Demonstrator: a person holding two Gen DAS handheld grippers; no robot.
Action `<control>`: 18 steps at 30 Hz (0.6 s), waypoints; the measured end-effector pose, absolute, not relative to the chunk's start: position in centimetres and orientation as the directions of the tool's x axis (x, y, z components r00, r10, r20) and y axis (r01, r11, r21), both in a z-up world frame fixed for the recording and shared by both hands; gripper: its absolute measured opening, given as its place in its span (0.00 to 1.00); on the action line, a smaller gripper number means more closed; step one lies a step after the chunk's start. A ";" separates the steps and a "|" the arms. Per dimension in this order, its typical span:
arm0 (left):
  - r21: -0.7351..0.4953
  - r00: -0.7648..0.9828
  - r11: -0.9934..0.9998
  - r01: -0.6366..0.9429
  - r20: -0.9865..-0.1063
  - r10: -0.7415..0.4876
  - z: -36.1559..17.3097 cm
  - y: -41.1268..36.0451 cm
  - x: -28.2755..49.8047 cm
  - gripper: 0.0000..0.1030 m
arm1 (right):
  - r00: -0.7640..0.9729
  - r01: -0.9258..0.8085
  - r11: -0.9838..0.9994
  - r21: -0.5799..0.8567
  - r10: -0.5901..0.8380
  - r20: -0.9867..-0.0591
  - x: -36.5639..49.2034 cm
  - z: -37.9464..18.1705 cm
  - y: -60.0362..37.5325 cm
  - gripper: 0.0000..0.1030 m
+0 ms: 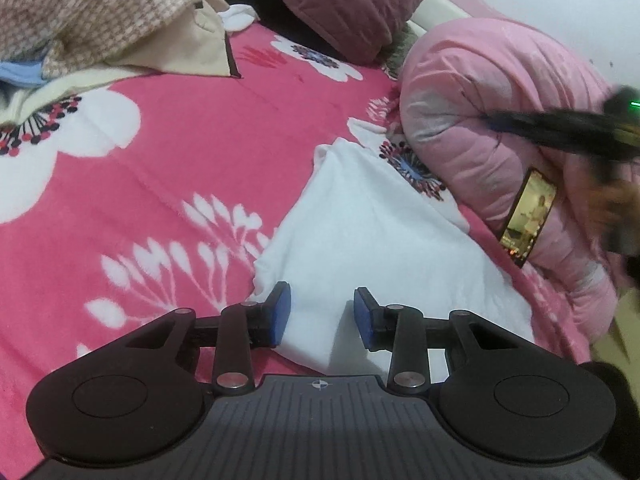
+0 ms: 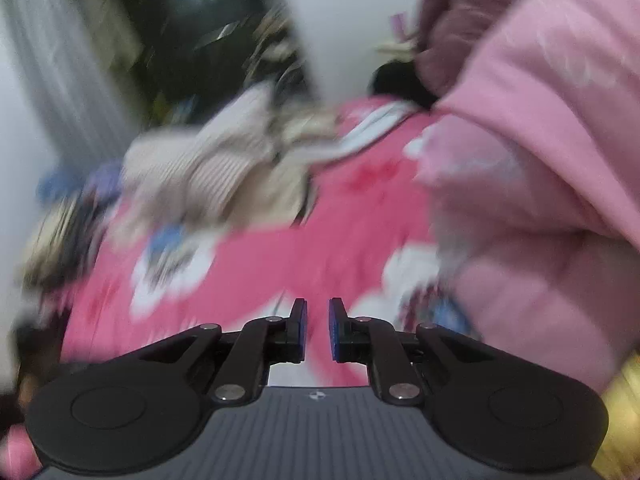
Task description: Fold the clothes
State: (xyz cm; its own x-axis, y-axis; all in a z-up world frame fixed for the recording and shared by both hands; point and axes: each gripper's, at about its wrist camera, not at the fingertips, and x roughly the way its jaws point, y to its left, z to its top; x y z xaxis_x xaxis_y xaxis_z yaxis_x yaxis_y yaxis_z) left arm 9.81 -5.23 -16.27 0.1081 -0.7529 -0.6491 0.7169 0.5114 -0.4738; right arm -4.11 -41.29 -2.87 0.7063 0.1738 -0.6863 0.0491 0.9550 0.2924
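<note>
A white garment (image 1: 380, 240) lies folded flat on the pink flowered blanket (image 1: 180, 152), beside the pink quilt. My left gripper (image 1: 322, 316) hovers over its near edge, open, with the blue pads on either side of the white cloth and nothing held. The right wrist view is motion-blurred. In it my right gripper (image 2: 318, 330) is open by a narrow gap, empty, above the pink blanket (image 2: 280, 264). A heap of unfolded clothes (image 1: 100, 12), beige knit on top, lies at the far left, and shows again as a blurred clothes heap (image 2: 208, 168).
A rolled pink quilt (image 1: 500, 120) fills the right side, with a lit phone (image 1: 528, 216) leaning on it. A maroon padded garment (image 1: 352, 4) lies at the back. A dark blurred shape (image 1: 580, 132) crosses the right edge. A dark doorway (image 2: 200, 28) is behind the bed.
</note>
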 end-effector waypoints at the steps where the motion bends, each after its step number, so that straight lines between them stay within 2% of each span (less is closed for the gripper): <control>1: -0.468 0.111 0.513 0.719 -0.652 -0.750 -16.3 -5.3 9.7 0.35 | 0.660 0.007 0.960 0.279 0.205 -0.722 -5.1 -2.6 -39.7 0.13; 3: -0.461 0.114 0.520 0.719 -0.661 -0.742 -16.2 -5.5 9.7 0.35 | 0.566 -0.089 0.967 0.240 0.248 -0.786 -6.2 -3.5 -35.3 0.14; 6: -0.457 0.114 0.541 0.705 -0.680 -0.724 -16.0 -5.8 9.8 0.34 | 0.491 -0.286 0.938 0.197 0.319 -0.811 -6.1 -6.3 -28.1 0.14; 8: -0.453 0.115 0.552 0.700 -0.691 -0.713 -15.9 -6.0 9.9 0.34 | 0.465 -0.398 0.909 0.122 0.315 -0.827 -6.0 -8.6 -23.7 0.14; 11: -0.448 0.115 0.564 0.694 -0.704 -0.701 -15.9 -6.2 10.0 0.33 | 0.437 -0.512 0.858 -0.027 0.233 -0.869 -6.9 -11.8 -19.7 0.12; 13: -0.449 0.112 0.560 0.697 -0.703 -0.703 -16.0 -6.0 10.2 0.31 | 0.417 -0.527 0.840 -0.130 0.122 -0.901 -8.8 -13.6 -19.2 0.10; 18: -0.505 0.087 0.549 0.666 -0.678 -0.730 -16.5 -5.3 11.0 0.30 | 0.286 -0.363 0.929 -0.079 0.030 -0.958 -16.0 -13.6 -22.0 0.10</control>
